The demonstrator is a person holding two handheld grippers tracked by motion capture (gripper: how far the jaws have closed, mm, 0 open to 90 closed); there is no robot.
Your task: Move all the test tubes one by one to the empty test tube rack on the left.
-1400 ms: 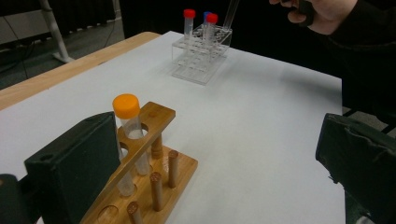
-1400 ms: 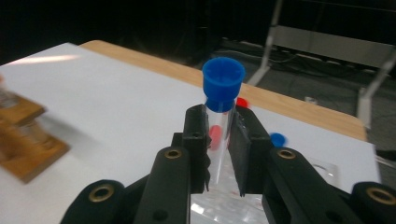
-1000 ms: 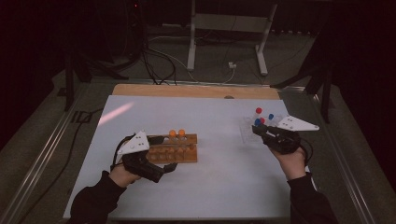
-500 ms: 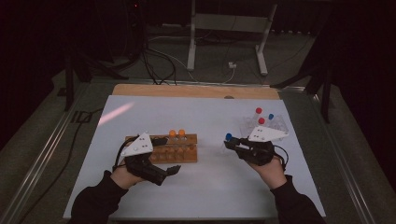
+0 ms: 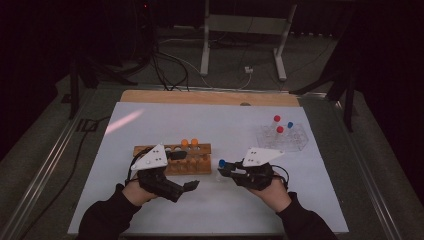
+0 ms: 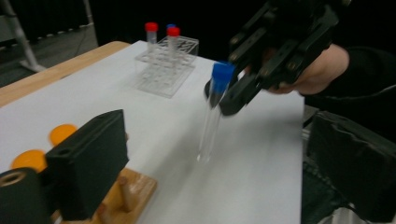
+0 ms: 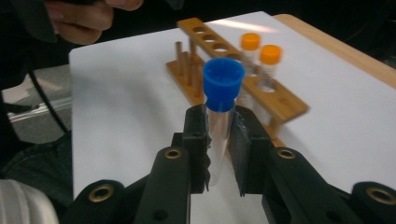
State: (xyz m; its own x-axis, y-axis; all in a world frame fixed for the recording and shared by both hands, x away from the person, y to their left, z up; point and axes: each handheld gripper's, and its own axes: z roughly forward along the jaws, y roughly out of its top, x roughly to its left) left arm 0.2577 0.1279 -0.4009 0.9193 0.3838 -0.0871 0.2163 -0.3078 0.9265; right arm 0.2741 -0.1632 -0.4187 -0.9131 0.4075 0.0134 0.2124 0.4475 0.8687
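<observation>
— From above, where's the tube?
— My right gripper (image 5: pixel 223 169) holds the blue-capped tube (image 5: pixel 222 164) just beside the wooden rack (image 5: pixel 172 159), near the table's (image 5: pixel 210 115) front edge.
— And in the left gripper view?
— My left gripper (image 6: pixel 210 154) has just been closing, nothing between its wide jaws.
— In the right gripper view?
— The jaws clamp the tube (image 7: pixel 220 112) below its cap.

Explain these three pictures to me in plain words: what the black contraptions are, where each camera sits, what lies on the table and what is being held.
A person at a table holds a black two-jaw gripper in each hand. The high view looks down from above: left gripper, right gripper. The other two pictures come from cameras riding on the grippers, looking along their jaws.

On the white table stand a wooden rack with two orange-capped tubes and a clear plastic rack holding red- and blue-capped tubes.

The right gripper is shut on a blue-capped tube, held upright above the table near the wooden rack. The left gripper holds nothing; its jaws have just closed a little and stand beside the wooden rack.
</observation>
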